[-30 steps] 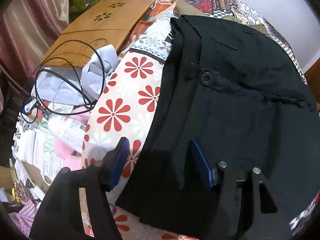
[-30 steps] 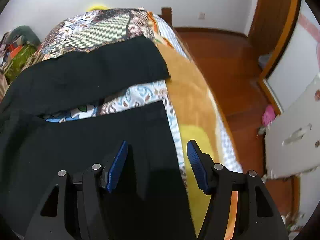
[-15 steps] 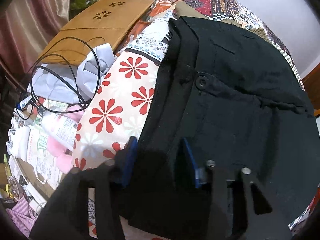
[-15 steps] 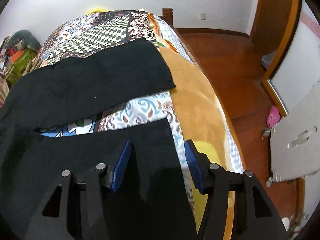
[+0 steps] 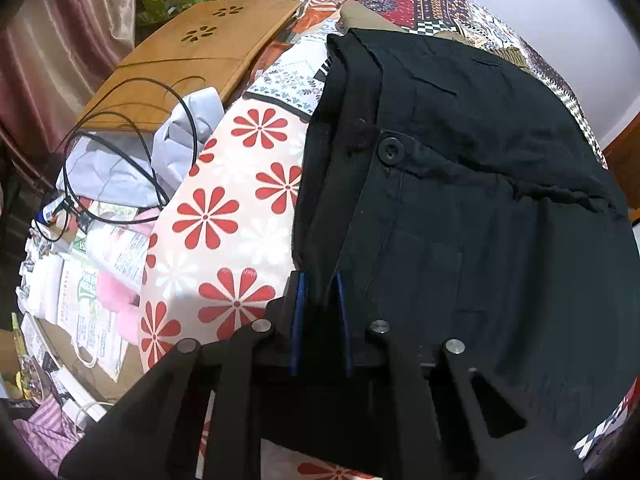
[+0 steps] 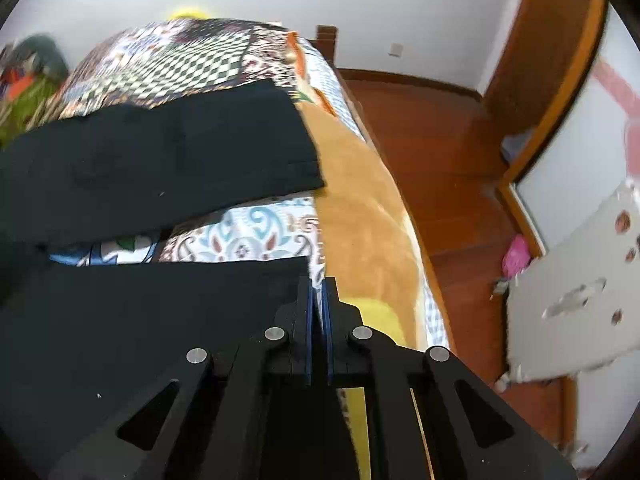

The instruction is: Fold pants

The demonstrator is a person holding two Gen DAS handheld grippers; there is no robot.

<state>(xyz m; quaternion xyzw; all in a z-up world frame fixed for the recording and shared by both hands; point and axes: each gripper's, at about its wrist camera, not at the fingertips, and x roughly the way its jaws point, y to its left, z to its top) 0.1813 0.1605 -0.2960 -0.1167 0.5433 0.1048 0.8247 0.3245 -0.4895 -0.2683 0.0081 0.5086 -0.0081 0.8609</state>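
Observation:
Black pants [image 5: 480, 200] lie spread on the bed, waistband towards me, with the button [image 5: 390, 150] showing. My left gripper [image 5: 320, 284] is at the near corner of the waistband; its jaws are closing and bunched black cloth sits between the blue pads [image 5: 298, 312]. In the right wrist view the two legs lie apart: the far leg [image 6: 180, 160] and the near leg [image 6: 140, 320]. My right gripper [image 6: 318, 284] is shut on the near leg's hem corner, with the pads almost touching.
The bed cover has red flowers [image 5: 224, 216]. Left of it lie a wooden lap desk [image 5: 192, 64], a looped black cable [image 5: 120, 120], a white cloth [image 5: 176, 152] and packets. A brown blanket [image 6: 368, 220] edges the bed; beyond it are a wooden floor [image 6: 440, 140] and a white board [image 6: 572, 300].
Both grippers went from wide open to closed on the pants: the left on the waistband corner, the right on the near leg's hem. Neither hand travelled much.

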